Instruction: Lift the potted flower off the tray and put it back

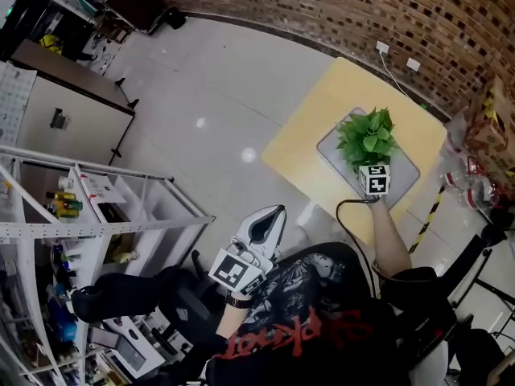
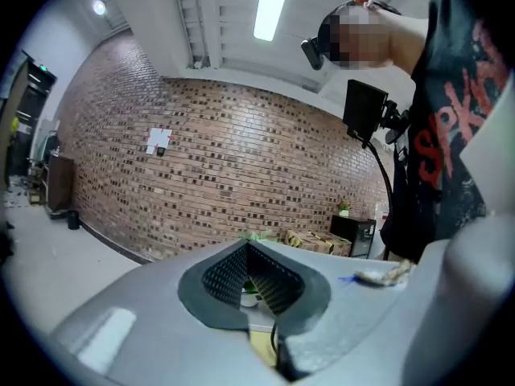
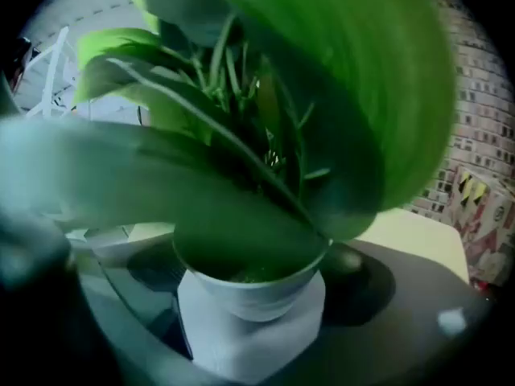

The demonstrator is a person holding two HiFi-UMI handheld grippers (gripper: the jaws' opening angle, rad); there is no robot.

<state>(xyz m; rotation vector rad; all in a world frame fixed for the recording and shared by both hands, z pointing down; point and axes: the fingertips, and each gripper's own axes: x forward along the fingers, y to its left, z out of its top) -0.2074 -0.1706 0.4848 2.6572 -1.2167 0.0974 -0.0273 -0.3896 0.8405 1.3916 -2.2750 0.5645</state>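
Fingers (image 2: pixel 221 276) of my left gripper (image 1: pixel 268 218) stand apart, nothing between them, close by my chest. Farther out, my right gripper (image 1: pixel 373 175) is clamped on the white pot of the potted flower (image 1: pixel 366 135), over the grey tray (image 1: pixel 405 173) on the yellow table (image 1: pixel 306 143). Behind that I see a brick wall (image 1: pixel 322 6).

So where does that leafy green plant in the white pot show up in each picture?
Head view: the leafy green plant in its white pot stands right of centre, upper half.
Left gripper view: small and far off, seen through the gap between the jaws.
Right gripper view: close up, fills the picture.
Shared landmark: the yellow table.
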